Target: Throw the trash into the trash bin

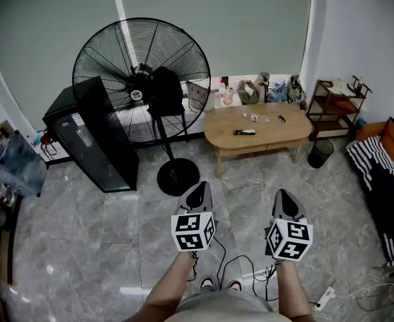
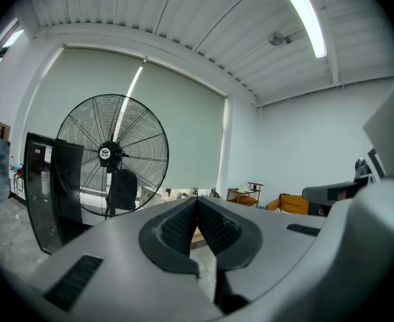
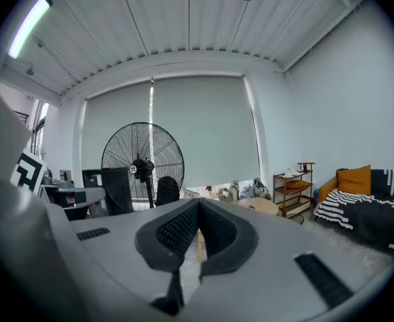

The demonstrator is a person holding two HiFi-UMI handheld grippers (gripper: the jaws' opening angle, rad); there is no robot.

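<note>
A low wooden table (image 1: pixel 264 136) stands across the room. Small scraps of trash (image 1: pixel 255 117) lie on its top, beside a black object (image 1: pixel 244 132). A black mesh trash bin (image 1: pixel 321 153) sits on the floor at the table's right end. My left gripper (image 1: pixel 199 188) and right gripper (image 1: pixel 284 194) are held side by side over the tiled floor, well short of the table. Both point forward, nearly level. In the left gripper view the left gripper (image 2: pixel 197 204) has its jaws touching with nothing between them. The right gripper (image 3: pixel 199 206) looks the same in its own view.
A large pedestal fan (image 1: pixel 143 79) and a black cabinet (image 1: pixel 92 136) stand ahead on the left. A wooden shelf (image 1: pixel 337 106) and a sofa with a striped blanket (image 1: pixel 384 180) fill the right side. Cables and a power strip (image 1: pixel 324 294) lie by my feet.
</note>
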